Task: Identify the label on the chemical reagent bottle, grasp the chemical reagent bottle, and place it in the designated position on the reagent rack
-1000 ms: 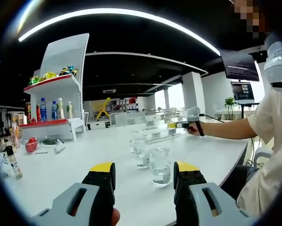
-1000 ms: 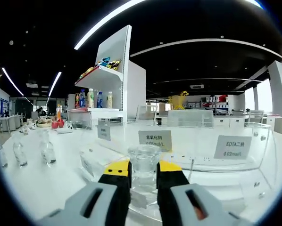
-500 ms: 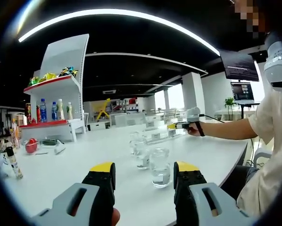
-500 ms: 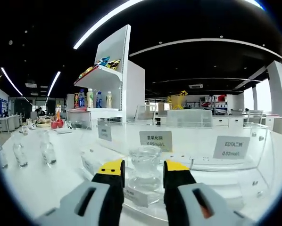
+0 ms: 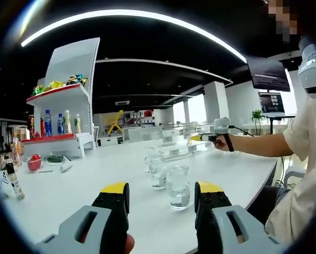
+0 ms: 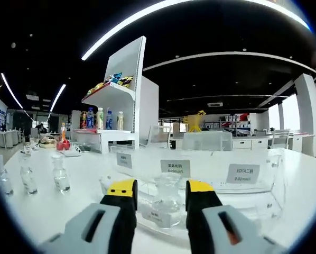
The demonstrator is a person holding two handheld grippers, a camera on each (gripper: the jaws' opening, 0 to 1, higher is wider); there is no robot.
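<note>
The right gripper (image 6: 160,190) stood open, a reagent bottle (image 6: 166,194) in the clear rack (image 6: 253,185) just beyond its jaws. The left gripper (image 5: 161,194) was open too, 1 bottle (image 5: 178,187) ahead.

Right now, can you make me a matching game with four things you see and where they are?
Things:
1. glass bottle
2. colourful drink bottles
3. left claw
4. red bowl

Places or states:
A. open, above the white table
B. in the clear rack, between the open right claw tips
C. near the table's far edge
D. on the white shelf

Pairs: 1-B, 2-D, 3-A, 4-C
</note>
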